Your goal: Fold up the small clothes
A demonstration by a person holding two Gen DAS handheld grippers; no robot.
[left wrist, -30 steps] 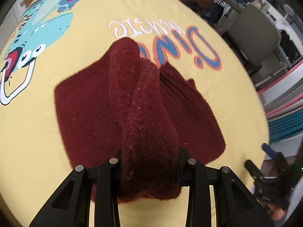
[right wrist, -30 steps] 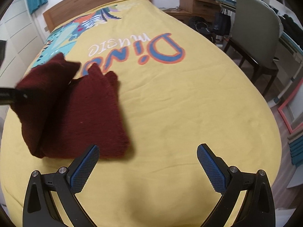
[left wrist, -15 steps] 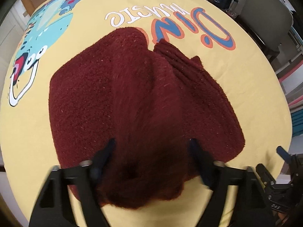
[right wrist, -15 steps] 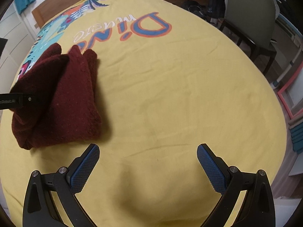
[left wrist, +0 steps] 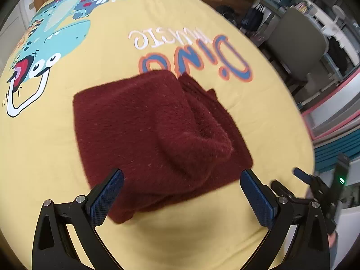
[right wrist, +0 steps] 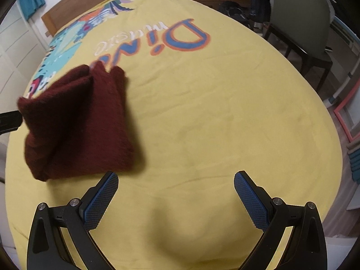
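Observation:
A dark red fuzzy knit garment (left wrist: 155, 132) lies folded over on the yellow bedspread (left wrist: 90, 72), with a raised fold near its right side. My left gripper (left wrist: 182, 193) is open, its blue-padded fingers on either side of the garment's near edge, holding nothing. In the right wrist view the garment (right wrist: 78, 123) lies at the left. My right gripper (right wrist: 175, 193) is open and empty over bare bedspread, to the right of the garment. The left gripper's black tip (right wrist: 9, 121) shows at the left edge there.
The bedspread (right wrist: 213, 112) has a "Dino music" print and a cartoon dinosaur (left wrist: 45, 51). A wooden headboard (right wrist: 94, 6) is at the far end. A grey chair (right wrist: 303, 29) and furniture stand to the right of the bed. The right gripper shows at the left view's lower right (left wrist: 315, 191).
My left gripper was shut on the garment's fold and has opened, letting it drop flat onto the rest. The right gripper stayed open and shifted slightly.

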